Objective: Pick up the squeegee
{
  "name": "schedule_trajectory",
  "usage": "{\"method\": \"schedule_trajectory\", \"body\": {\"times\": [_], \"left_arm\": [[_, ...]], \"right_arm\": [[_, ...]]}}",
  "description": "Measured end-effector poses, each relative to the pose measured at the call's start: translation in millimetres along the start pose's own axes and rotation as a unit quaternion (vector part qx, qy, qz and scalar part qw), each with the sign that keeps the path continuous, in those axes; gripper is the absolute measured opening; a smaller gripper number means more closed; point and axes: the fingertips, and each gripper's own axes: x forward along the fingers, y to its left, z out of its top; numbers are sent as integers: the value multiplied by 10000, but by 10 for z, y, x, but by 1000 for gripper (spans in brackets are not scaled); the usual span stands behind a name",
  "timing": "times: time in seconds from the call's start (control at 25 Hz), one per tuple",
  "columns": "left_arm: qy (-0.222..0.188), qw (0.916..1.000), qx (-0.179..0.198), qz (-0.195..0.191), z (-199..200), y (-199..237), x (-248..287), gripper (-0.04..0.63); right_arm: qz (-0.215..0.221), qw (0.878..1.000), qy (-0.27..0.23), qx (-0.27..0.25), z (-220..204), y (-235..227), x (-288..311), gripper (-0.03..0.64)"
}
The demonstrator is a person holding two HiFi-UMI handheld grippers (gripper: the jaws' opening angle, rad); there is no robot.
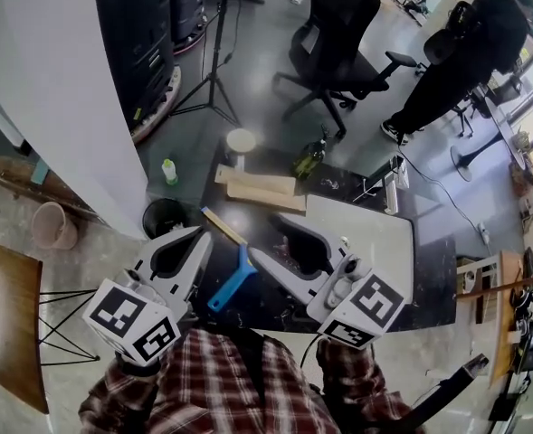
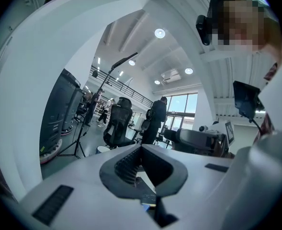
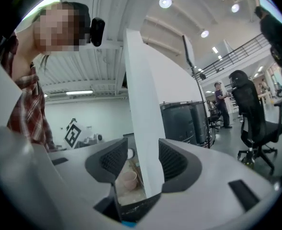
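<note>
one blue squeegee lies between left tongs and right tongs.

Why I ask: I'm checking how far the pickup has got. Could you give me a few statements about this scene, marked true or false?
1. The squeegee lies on the dark table. True.
2. The right claw grips the squeegee. False: its jaws stand open with nothing held.
3. The squeegee's handle is red. False: it is blue.
4. Wooden boards lie on the table beyond the squeegee. True.
</note>
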Motion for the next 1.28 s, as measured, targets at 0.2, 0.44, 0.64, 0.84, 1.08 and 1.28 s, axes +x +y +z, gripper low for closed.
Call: {"method": "schedule_trajectory", "body": {"times": [0.2, 0.44, 0.64, 0.84, 1.08, 1.28], "left_arm": [[-18, 9999, -77, 135, -45, 100, -82, 11], [-78, 9991, -206, 365, -120, 244, -235, 11], [-84, 9978, -346, 555, -188, 325, -354, 11], [-82, 9964, -459, 701, -243, 367, -458, 11], [-46, 9955, -530, 780, -303, 395, -481, 11], [-13, 9955, -542, 778, -320, 377, -448, 11]], "right_arm": [[696, 9836, 1297, -1046, -353, 72, 145, 195], [1620, 9174, 2949, -2127, -1078, 136, 194, 195], [2529, 8509, 3703, -2735, -1557, 238, 186, 195], [3152, 7618, 4416, -3539, -2055, 217, 83, 195], [3499, 6829, 4836, -4212, -2563, 118, -11, 195], [3551, 6619, 4959, -4358, -2761, 32, -4, 195]]}}
